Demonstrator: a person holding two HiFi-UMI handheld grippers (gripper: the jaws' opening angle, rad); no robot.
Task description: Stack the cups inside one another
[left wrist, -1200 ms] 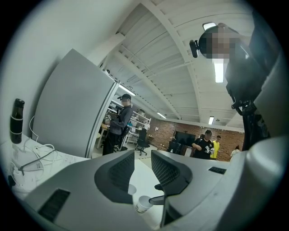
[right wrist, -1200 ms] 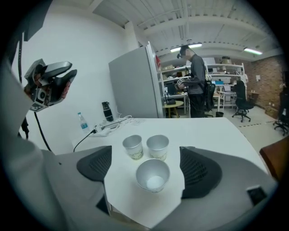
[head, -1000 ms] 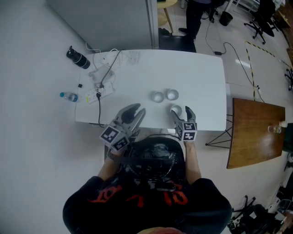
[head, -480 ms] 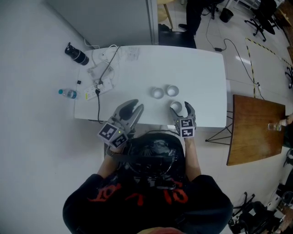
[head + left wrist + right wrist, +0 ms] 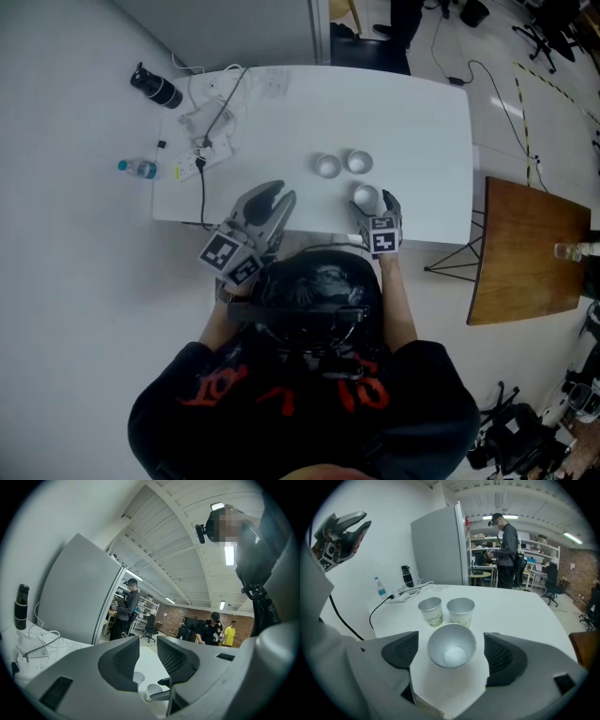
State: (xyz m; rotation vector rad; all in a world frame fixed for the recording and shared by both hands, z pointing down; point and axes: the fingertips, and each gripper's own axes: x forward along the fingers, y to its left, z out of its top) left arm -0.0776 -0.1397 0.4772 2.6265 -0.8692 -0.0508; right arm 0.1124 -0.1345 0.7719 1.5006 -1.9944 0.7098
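Note:
Three metal cups stand on the white table (image 5: 422,122). Two are side by side, the left cup (image 5: 326,167) (image 5: 431,610) and the right cup (image 5: 357,161) (image 5: 461,610). The third, near cup (image 5: 366,197) (image 5: 451,645) stands upright between the jaws of my right gripper (image 5: 373,204) (image 5: 451,652). Those jaws are opening, and there is a gap between each pad and the cup. My left gripper (image 5: 278,194) (image 5: 148,656) hovers level over the table's front edge. Its jaws stand a little apart with nothing between them.
A power strip with cables (image 5: 202,169) lies at the table's left end. On the floor there stand a black bottle (image 5: 155,89) and a water bottle (image 5: 139,169). A wooden table (image 5: 525,248) stands to the right. A person (image 5: 506,541) stands beyond the far edge, beside a grey cabinet (image 5: 440,545).
My right gripper has come down around the near cup, which now sits between its jaws. The left gripper has stayed where it was.

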